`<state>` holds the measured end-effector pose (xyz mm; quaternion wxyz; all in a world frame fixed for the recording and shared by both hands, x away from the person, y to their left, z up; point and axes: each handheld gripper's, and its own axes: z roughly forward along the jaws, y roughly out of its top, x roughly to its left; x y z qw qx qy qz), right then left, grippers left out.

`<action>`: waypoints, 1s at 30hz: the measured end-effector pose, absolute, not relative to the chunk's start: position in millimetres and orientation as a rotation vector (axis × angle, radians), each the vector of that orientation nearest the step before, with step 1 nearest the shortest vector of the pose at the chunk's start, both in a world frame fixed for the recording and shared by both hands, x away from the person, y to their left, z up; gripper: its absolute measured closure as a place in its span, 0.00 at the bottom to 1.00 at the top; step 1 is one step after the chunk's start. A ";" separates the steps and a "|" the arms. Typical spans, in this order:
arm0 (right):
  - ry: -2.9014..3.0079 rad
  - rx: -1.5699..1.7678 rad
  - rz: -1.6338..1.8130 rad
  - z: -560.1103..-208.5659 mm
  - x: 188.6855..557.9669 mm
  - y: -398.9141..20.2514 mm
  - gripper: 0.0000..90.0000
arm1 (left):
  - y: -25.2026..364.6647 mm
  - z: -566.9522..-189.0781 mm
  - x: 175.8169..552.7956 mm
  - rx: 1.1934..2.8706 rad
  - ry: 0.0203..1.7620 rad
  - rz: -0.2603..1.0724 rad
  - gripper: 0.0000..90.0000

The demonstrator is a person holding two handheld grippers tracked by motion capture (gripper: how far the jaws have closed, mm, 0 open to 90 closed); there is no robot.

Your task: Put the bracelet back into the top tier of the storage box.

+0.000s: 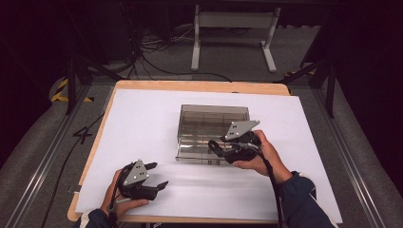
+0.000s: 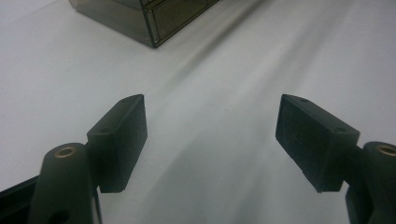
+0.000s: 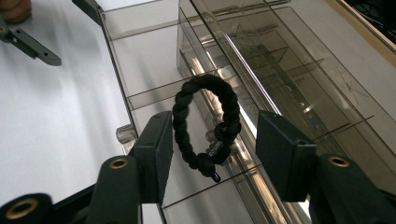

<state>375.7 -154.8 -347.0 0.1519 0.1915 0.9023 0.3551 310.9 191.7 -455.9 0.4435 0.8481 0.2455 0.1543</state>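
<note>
A clear plastic organizer box (image 1: 190, 116) stands in the middle of the white sheet, with its lower drawer (image 1: 187, 156) pulled out toward me. A black braided bracelet (image 3: 205, 123) lies over a compartment of that drawer (image 3: 116, 56), leaning against the box front. My right gripper (image 3: 212, 147) is open around the bracelet; the right pad stands clear of it and the left pad is close beside it. In the high view the right gripper (image 1: 219, 151) sits at the drawer's right end. My left gripper (image 1: 159, 175) rests open and holds nothing at the sheet's near left, jaws wide (image 2: 210, 135).
The white sheet (image 1: 142, 123) covers a wooden table (image 1: 199, 86). A corner of the box (image 2: 140, 18) lies ahead of the left gripper. The left gripper's jaw (image 3: 32, 44) shows beyond the drawer. Cables and a table frame (image 1: 233, 28) lie on the floor behind.
</note>
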 end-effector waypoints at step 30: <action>2.341 0.716 1.120 -333.6 389.0 -217.4 0.94 | 168.0 -445.9 302.3 2.087 0.503 0.369 0.86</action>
